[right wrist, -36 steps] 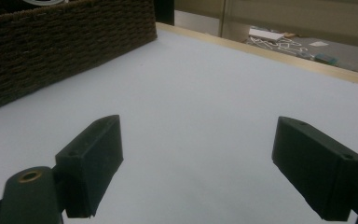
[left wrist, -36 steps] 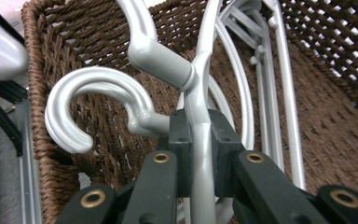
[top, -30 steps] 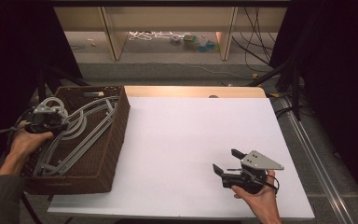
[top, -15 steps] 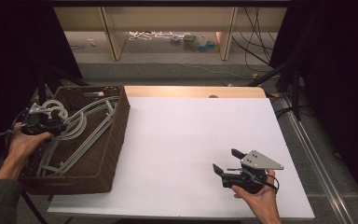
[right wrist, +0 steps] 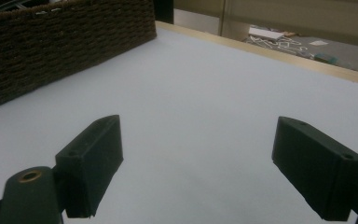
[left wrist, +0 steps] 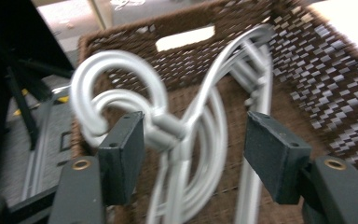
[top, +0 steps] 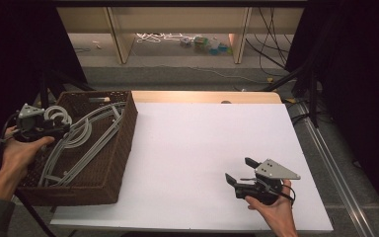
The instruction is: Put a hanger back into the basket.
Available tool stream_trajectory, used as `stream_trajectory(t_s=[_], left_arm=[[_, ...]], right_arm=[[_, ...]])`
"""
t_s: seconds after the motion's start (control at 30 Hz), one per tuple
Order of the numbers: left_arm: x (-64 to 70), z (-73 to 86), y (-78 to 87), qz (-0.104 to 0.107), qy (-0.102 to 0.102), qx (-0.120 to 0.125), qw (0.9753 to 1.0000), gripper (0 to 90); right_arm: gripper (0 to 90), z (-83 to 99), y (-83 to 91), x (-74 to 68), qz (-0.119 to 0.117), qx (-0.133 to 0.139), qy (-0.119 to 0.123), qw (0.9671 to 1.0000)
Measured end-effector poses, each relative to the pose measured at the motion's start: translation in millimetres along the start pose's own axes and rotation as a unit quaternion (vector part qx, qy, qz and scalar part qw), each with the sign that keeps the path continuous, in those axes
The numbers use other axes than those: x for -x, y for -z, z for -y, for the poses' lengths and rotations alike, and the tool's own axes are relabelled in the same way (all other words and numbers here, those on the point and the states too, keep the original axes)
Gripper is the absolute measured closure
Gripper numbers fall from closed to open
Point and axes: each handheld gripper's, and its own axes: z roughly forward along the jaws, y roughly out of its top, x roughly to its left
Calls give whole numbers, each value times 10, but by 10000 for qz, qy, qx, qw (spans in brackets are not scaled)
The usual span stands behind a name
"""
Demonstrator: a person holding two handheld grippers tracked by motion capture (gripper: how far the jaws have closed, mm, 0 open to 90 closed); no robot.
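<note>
where hangers (left wrist: 177, 135) sit, between left claw (left wrist: 193, 151) jaws

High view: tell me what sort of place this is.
Probably a lab or studio set up for recording: a white-topped table flanked by black stands, loose cables on the floor, and a wicker basket of grey hangers.

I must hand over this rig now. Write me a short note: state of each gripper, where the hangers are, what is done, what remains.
Left gripper: open, jaws around the neck of the grey hangers, not closed on it.
Right gripper: open, holds nothing, low over the white table.
Hangers: a bundle, all inside the wicker basket at the table's left edge.
Done: none taken out.
Left: probably close, lift a hanger and bring it to the table.
</note>
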Motion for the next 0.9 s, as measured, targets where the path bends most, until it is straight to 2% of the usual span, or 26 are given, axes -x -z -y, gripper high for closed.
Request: stream_trajectory(t_s=[0.07, 0.17, 0.2, 0.23, 0.33, 0.4, 0.43, 0.53, 0.63, 0.67, 0.73, 0.83, 0.9], left_arm=[[65, -8, 40, 147, 118, 160, 9997, 360], [201, -20, 118, 297, 117, 348, 9989, 341], [246, -25, 142, 351, 92, 378, 9986, 333], [293, -30, 168, 411, 60, 414, 9983, 329], [441, -51, 238, 576, -57, 513, 9970, 310], [520, -65, 272, 666, -92, 590, 9960, 302], [575, -73, 293, 744, -66, 651, 9951, 298], [694, -87, 348, 934, -20, 816, 9923, 287], [795, -89, 379, 1008, -68, 883, 9910, 277], [817, -86, 380, 1037, -72, 896, 9905, 276], [856, -81, 387, 1069, -57, 894, 9902, 269], [938, -69, 422, 1175, -4, 990, 9881, 254], [1017, -50, 454, 1277, 28, 1093, 9858, 246]], right_arm=[[170, 4, -11, -3, -56, 58, -71, 9999], [170, 6, -13, -3, -55, 61, -77, 9999], [171, 5, -15, -4, -49, 68, -64, 9999], [171, -3, 9, -4, 1, -50, -29, 10000], [170, -1, 0, -4, -11, 19, -17, 10000], [170, -3, 10, -4, 4, -53, -33, 10000], [170, 5, -15, -8, -53, 79, -71, 9999], [170, -1, 1, -8, -19, 29, -36, 10000], [170, 2, -9, -8, -68, 82, -80, 9999], [170, -3, 8, -2, -16, 17, -28, 10000], [170, -4, 4, 1, 17, 73, 24, 10000], [170, -5, 5, 1, 8, 75, 16, 10000], [170, -4, 6, 5, 13, 59, 18, 10000]])
